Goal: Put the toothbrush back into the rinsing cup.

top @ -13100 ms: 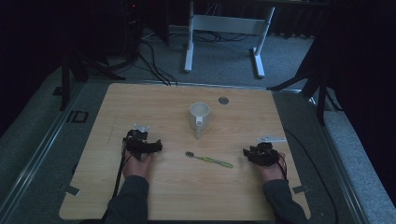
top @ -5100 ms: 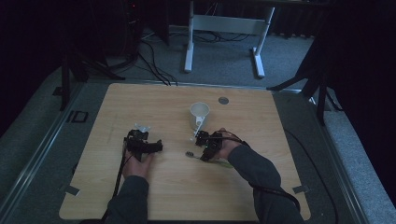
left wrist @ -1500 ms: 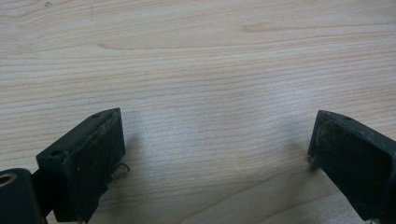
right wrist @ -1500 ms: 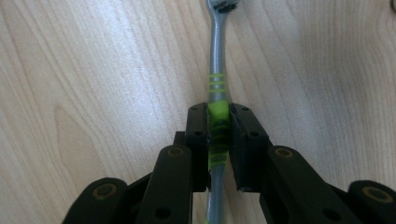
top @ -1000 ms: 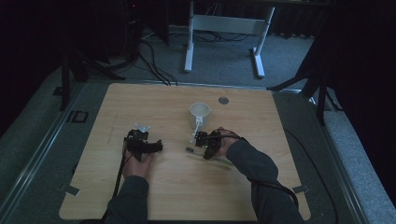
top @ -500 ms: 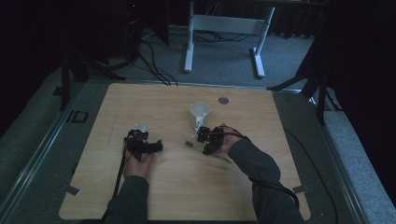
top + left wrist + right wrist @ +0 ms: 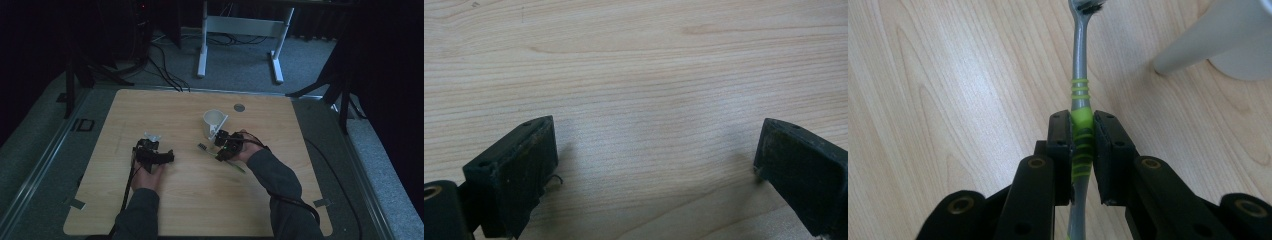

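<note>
**Right gripper view: toothbrush gripped, cup not yet reached**

Right gripper view puts the right claw (image 7: 1083,150) clamped on the toothbrush (image 7: 1079,75) at its lime-green ribbed grip, jaws pressed flat against both sides. Grasp done, then, by the look of it; placing into the cup (image 7: 1243,40) apparently left, going by how close the two sit. Grey slender neck running up and away from the jaws, three thin green rings just above the grip, dark bristle head at the top edge. Smooth white wall of the cup, with a pale handle slanting down to the bench (image 7: 948,75), just right of the brush neck and apart from it.

Seen from the high view: right claw (image 7: 226,148) beside the cup (image 7: 214,122), brush head (image 7: 202,147) poking out left, low over the wood; whether lifted clear or touching, cannot tell.

Left claw (image 7: 656,165) spread wide, nothing between the matte black, scuffed pads, resting over pale, fine-grained wood; in the high view (image 7: 162,158) well apart from the cup
</note>
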### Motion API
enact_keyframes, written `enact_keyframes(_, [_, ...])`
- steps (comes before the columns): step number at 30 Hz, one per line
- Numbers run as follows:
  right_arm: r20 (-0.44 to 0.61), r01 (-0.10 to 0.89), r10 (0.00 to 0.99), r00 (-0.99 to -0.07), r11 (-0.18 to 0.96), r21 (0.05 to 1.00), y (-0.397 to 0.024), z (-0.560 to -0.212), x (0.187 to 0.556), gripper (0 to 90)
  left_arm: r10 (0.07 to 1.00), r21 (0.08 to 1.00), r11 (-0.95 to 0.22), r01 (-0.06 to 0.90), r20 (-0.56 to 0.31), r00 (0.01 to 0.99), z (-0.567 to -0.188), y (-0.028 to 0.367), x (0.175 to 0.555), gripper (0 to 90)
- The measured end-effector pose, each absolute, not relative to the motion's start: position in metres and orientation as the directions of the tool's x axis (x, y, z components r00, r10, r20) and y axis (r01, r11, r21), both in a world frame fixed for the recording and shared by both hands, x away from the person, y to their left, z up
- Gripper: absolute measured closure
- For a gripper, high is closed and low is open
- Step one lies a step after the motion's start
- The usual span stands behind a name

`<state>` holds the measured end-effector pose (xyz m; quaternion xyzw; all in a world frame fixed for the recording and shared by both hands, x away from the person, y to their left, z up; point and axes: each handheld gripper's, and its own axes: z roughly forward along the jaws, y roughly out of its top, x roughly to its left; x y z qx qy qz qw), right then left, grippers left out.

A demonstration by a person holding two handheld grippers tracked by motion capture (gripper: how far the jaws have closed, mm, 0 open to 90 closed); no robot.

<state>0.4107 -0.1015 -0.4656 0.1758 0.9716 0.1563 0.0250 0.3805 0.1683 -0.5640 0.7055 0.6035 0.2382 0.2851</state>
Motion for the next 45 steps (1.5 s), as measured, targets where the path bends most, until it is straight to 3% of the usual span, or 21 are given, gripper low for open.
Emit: enact_keyframes(45, [-0.005,0.416,0.491,-0.871,0.743,0.524,-0.127,-0.440,0.414,78.8,0.987,0.689,-0.111,0.716,-0.007,0.159,-0.564,0.168,0.381,4.0])
